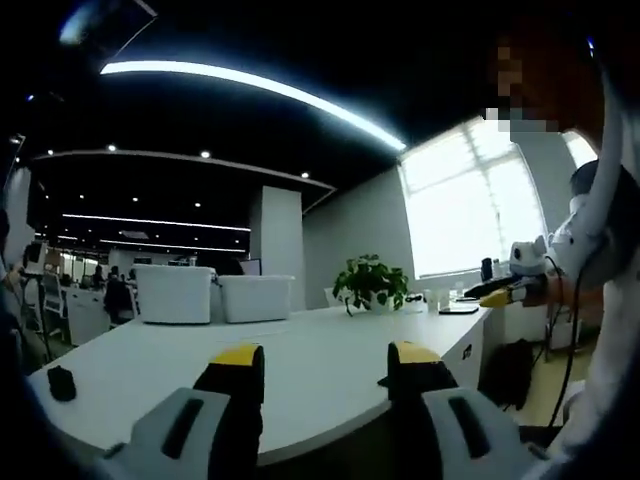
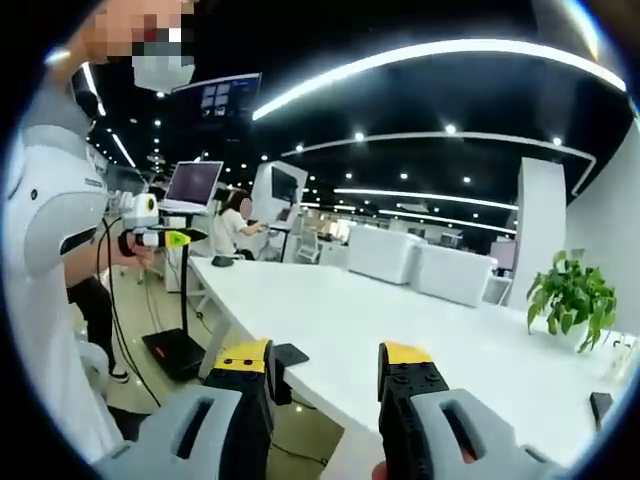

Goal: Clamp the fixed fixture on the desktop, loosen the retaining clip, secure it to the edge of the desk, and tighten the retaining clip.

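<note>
Fixture (image 2: 287,355) sits at the desk (image 2: 400,320) edge beside the open right gripper (image 2: 325,375)

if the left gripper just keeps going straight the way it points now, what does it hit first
Probably nothing soon: the left gripper, jaws open, points out over the bare white desk. The potted plant stands further along, slightly right; depth is unclear.

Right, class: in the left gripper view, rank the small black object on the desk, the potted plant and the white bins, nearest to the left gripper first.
1. Small black object, desk's near-left edge.
2. Potted plant, desk's far side, right.
3. White bins, behind the desk, left; roughly level with the plant, too close to call.
</note>
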A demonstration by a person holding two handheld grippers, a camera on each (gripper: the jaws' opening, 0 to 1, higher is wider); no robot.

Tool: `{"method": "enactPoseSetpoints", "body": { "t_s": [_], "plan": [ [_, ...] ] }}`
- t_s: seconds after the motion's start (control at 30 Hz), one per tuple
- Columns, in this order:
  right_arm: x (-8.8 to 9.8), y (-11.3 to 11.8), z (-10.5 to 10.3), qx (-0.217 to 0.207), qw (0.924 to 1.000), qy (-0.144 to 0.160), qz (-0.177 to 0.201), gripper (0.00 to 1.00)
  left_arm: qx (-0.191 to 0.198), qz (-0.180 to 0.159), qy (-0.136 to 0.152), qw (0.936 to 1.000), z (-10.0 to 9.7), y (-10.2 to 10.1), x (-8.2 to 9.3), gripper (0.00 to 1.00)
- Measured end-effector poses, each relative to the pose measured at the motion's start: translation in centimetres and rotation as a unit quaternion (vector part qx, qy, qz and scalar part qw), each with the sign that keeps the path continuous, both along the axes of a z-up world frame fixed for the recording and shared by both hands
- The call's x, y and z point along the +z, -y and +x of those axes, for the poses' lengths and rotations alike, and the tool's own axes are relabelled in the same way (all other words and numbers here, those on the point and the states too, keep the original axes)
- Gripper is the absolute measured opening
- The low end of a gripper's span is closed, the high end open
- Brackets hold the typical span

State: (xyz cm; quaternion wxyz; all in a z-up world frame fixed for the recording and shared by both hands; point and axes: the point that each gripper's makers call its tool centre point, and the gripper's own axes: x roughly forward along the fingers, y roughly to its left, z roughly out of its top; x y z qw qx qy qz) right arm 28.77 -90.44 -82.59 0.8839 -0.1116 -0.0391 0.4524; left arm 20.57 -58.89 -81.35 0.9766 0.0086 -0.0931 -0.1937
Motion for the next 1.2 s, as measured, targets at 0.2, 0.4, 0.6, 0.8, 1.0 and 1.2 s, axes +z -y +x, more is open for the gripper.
{"method": "enactPoseSetpoints", "body": {
  "t_s": [0.2, 0.4, 0.6, 0.8, 1.0, 1.2],
  "plan": [
    [-1.1, -0.1, -0.6, 0.012, 0.9992, -0.015, -0.034, 0.41, -0.001, 0.002, 0.007, 1.0, -0.1, -0.1, 0.3, 0.52],
    [-1.7, -0.1, -0.8, 0.012, 0.9984, -0.025, -0.049, 0.41, -0.013, 0.005, -0.016, 0.9998, 0.1, 0.4, -0.6, 0.52],
    [-2.2, 0.2, -0.8, 0.007, 0.9972, -0.031, -0.068, 0.4, -0.036, 0.024, -0.056, 0.9975, -0.1, 1.6, -2.6, 0.52],
    [-2.9, 0.3, -1.0, 0.007, 0.9958, -0.035, -0.084, 0.38, -0.042, 0.031, -0.072, 0.9961, -0.3, 2.0, -3.4, 0.52],
    [-3.6, 0.2, -0.9, 0.008, 0.9944, -0.05, -0.093, 0.38, -0.039, 0.026, -0.08, 0.9957, -0.3, 1.8, -3.8, 0.52],
    [-3.4, -0.3, -0.9, 0.015, 0.994, -0.048, -0.097, 0.38, -0.052, 0.025, -0.086, 0.9946, 0.2, 2.4, -3.7, 0.52]
  ]
}}
